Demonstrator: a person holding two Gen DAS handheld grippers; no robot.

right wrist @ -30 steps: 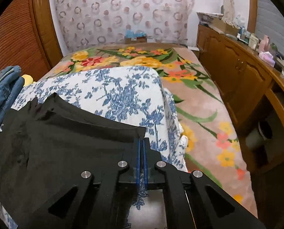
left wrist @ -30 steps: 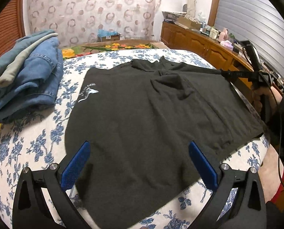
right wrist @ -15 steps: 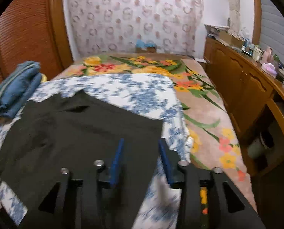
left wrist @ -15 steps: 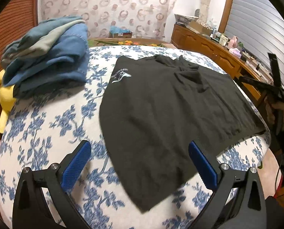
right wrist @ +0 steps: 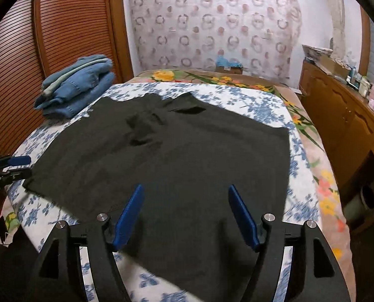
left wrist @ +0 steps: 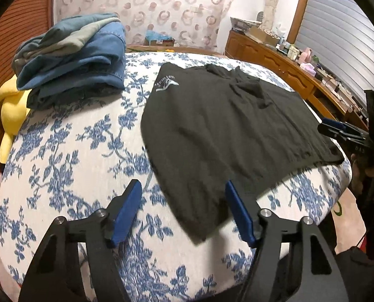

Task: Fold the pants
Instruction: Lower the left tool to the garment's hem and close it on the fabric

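One pair of black fabric pants (left wrist: 227,130) lies spread flat on the white bedcover printed with blue flowers (left wrist: 68,151), taking up the middle and the right-hand part of the bed as the left wrist camera sees it; a single small white logo (left wrist: 165,85) shows near its far left corner, and a few creases bunch up toward the far edge. The left gripper (left wrist: 183,212), black with two blue pads, hangs over the near corner of the pants; its jaws have just been closing, yet they stand apart, the pads press on nothing, and only that loose corner of cloth lies below the gap. The right gripper (right wrist: 185,212), of the same make with two blue pads, hangs over the near edge of the pants on the other side; its jaws have just been opening, they stand wide, and the cloth lies flat beneath them, gripped by neither pad. Each gripper also shows at the rim of the other's view. One pile of folded blue denim and grey-green clothes (left wrist: 71,58) sits at the far left of the bed, well apart from the pants, with one yellow cloth (left wrist: 12,112) just beside it. One long wooden sideboard (right wrist: 337,115) runs along the right wall, its top crowded with small things too blurred to count.
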